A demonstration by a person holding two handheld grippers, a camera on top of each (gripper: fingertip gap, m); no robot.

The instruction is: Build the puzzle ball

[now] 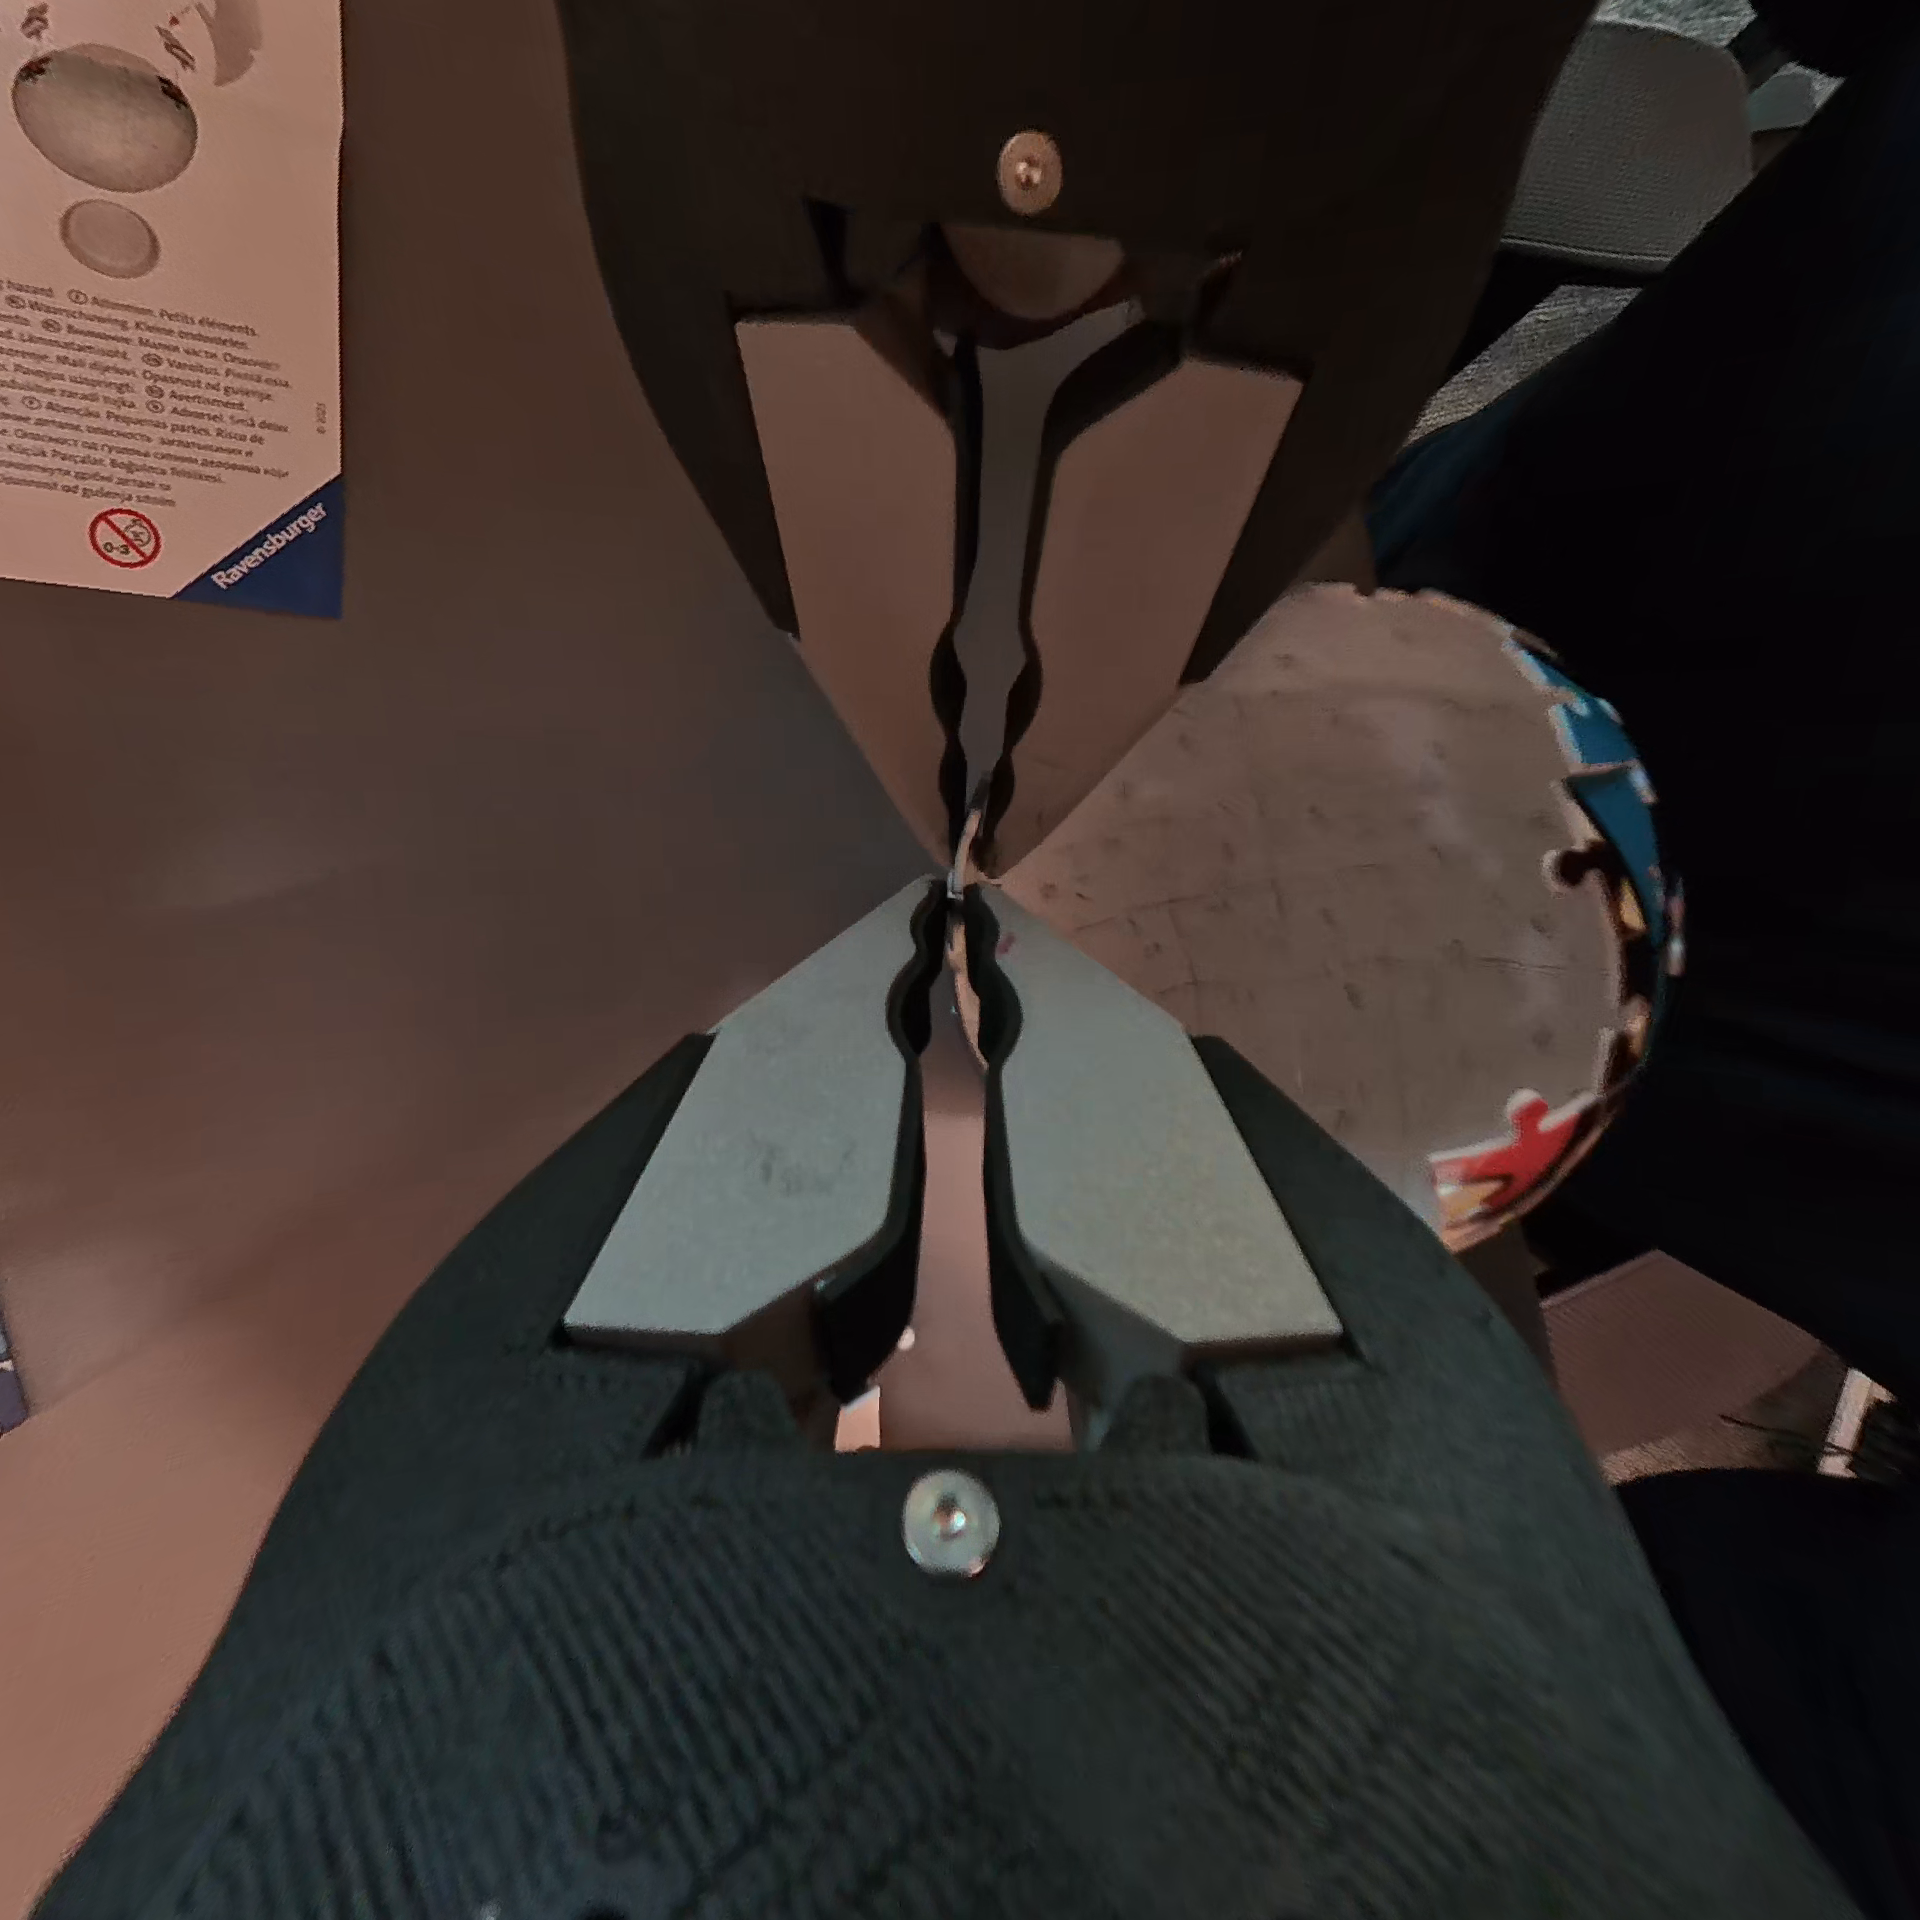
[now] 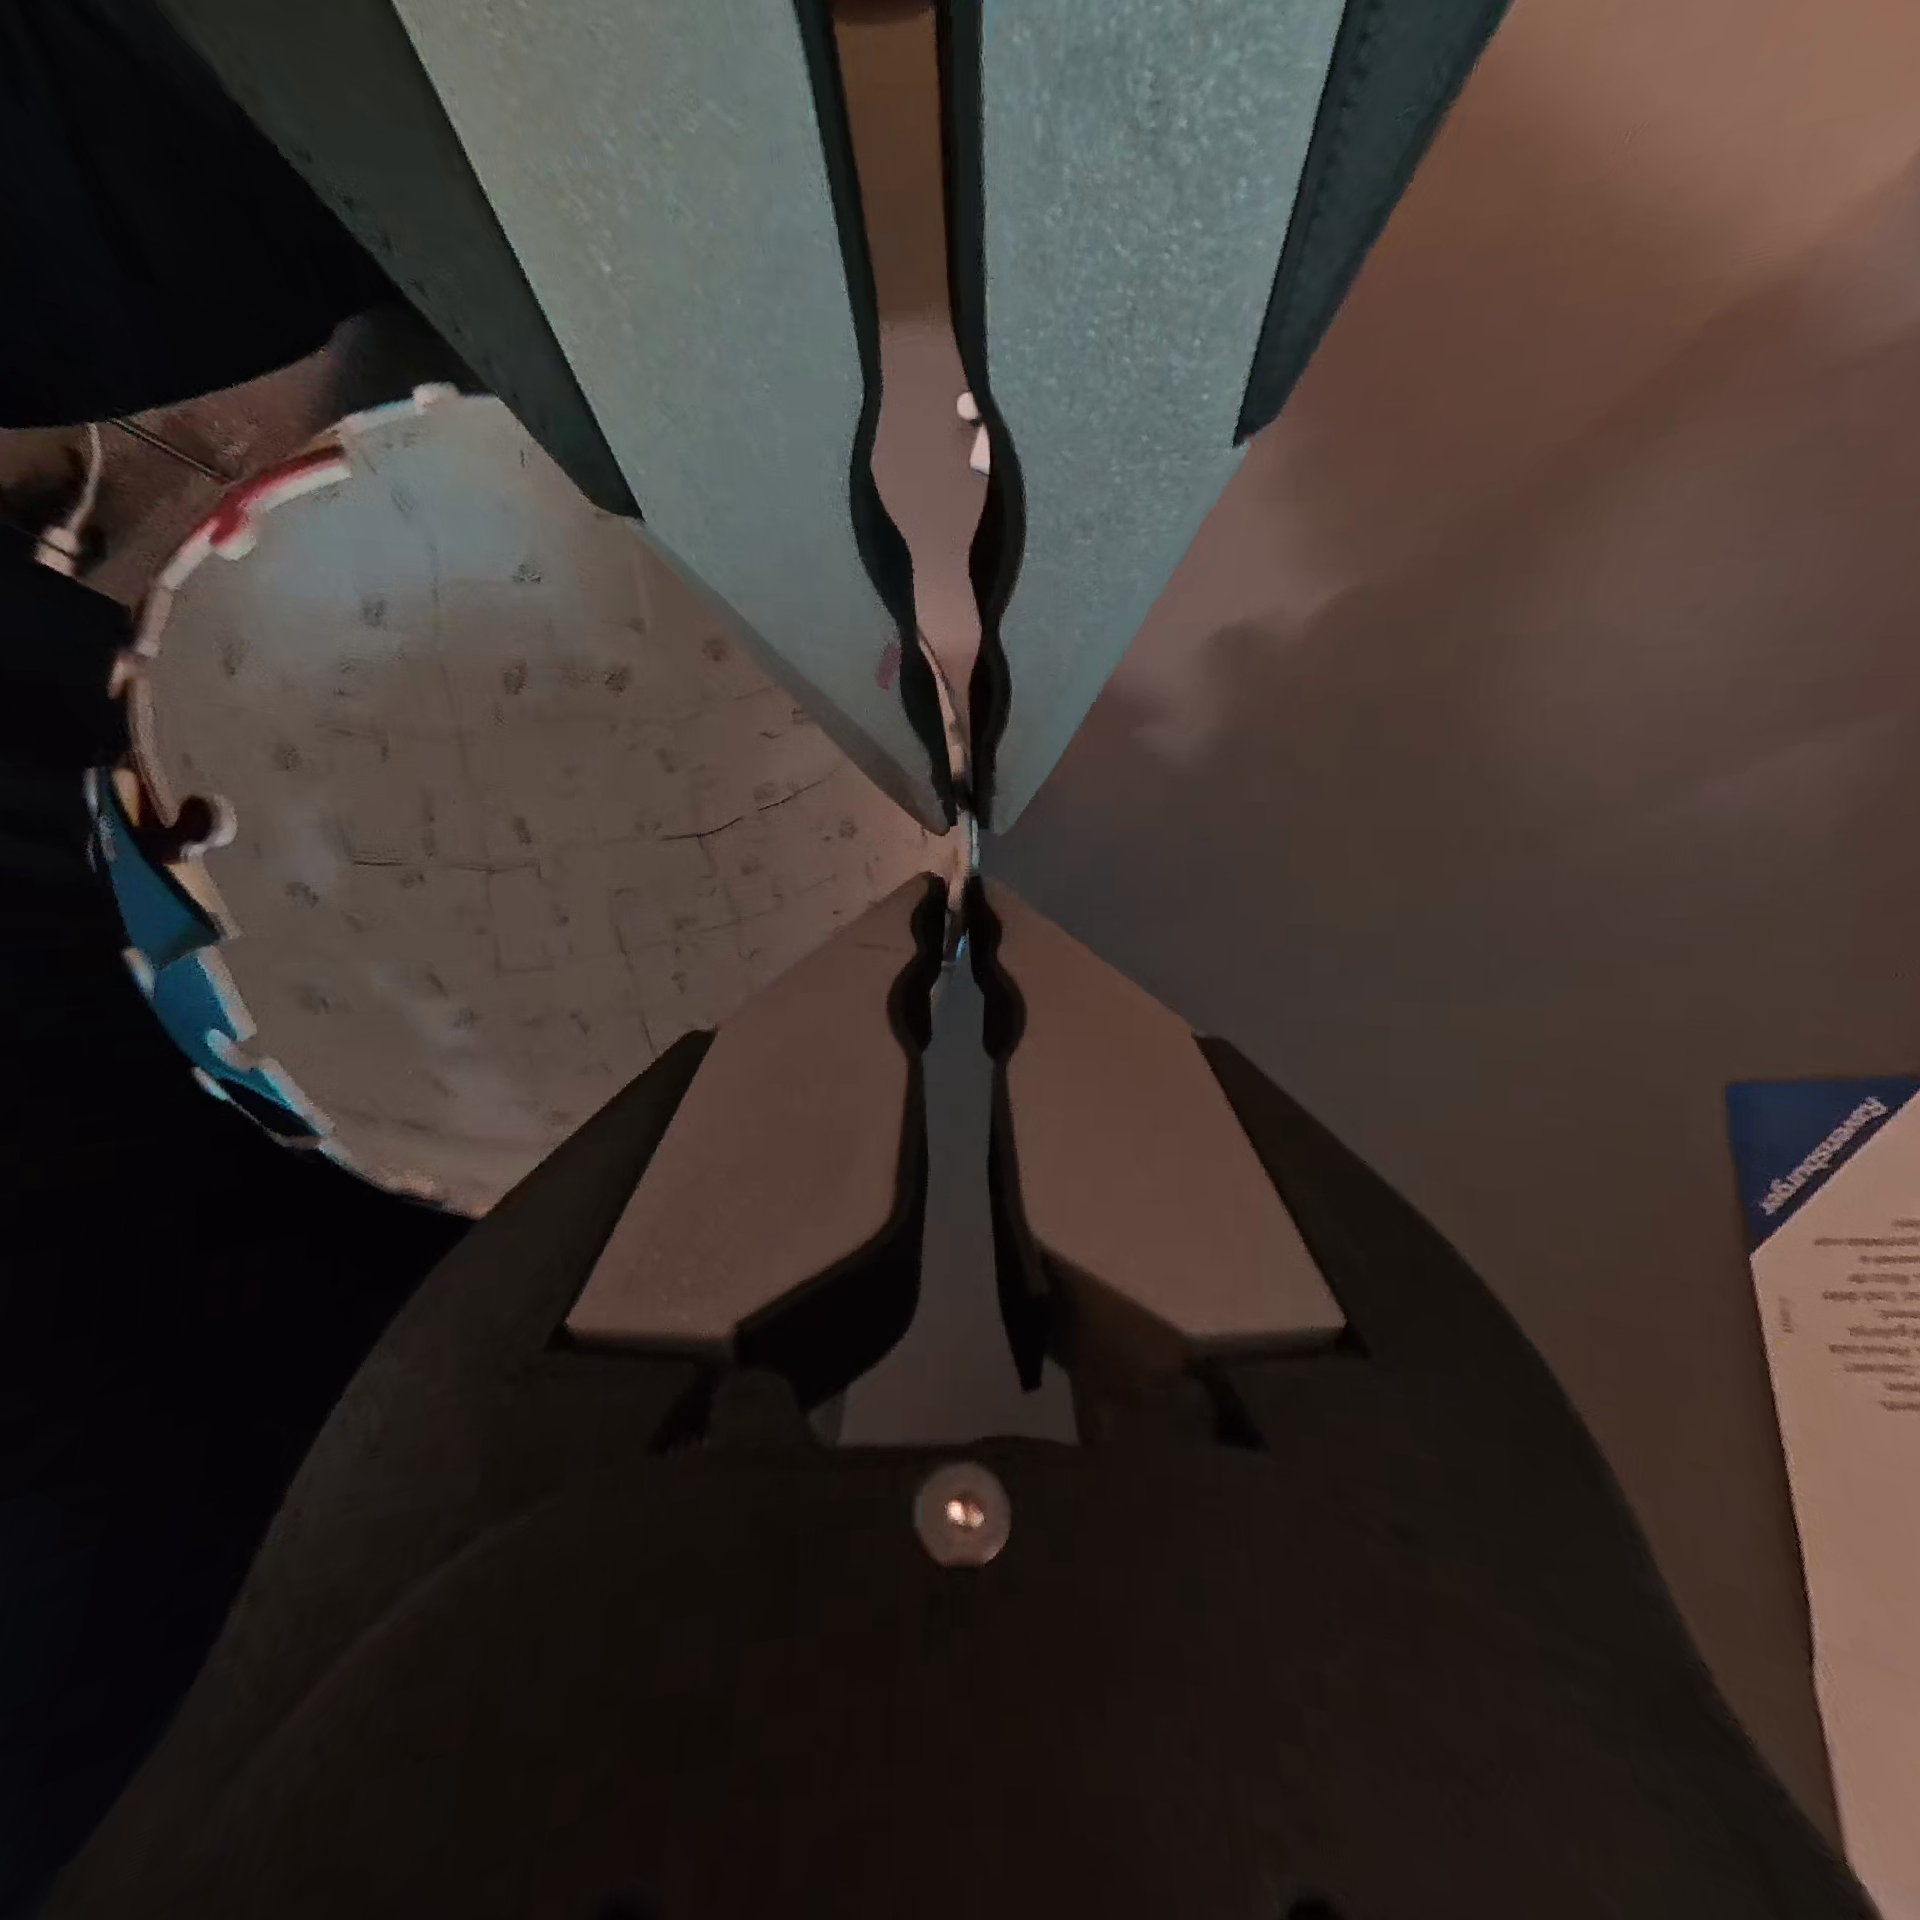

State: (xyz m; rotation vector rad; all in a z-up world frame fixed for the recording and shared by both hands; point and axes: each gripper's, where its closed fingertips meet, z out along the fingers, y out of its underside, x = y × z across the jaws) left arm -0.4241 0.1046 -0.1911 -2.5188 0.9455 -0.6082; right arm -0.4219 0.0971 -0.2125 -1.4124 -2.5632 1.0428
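Observation:
The half-built puzzle ball (image 1: 1351, 914) is an open shell with its pale inside facing me and a jagged blue and red rim. It also shows in the right wrist view (image 2: 436, 810). My left gripper (image 1: 956, 896) comes from below and is shut on the shell's thin near edge. My right gripper (image 1: 971, 836) comes from above, tip to tip with it, and pinches the same edge. In the right wrist view my right gripper (image 2: 956, 896) is at the bottom and the left gripper (image 2: 971, 821) is at the top. The pinched spot itself is mostly hidden by the fingertips.
A printed instruction sheet (image 1: 166, 291) lies on the brown table at the far left; it also shows in the right wrist view (image 2: 1849, 1403). A person's dark clothing (image 1: 1766, 831) is right behind the ball. A brown box (image 1: 1683, 1361) sits at the lower right. The tips of both grippers are at nearly the same place.

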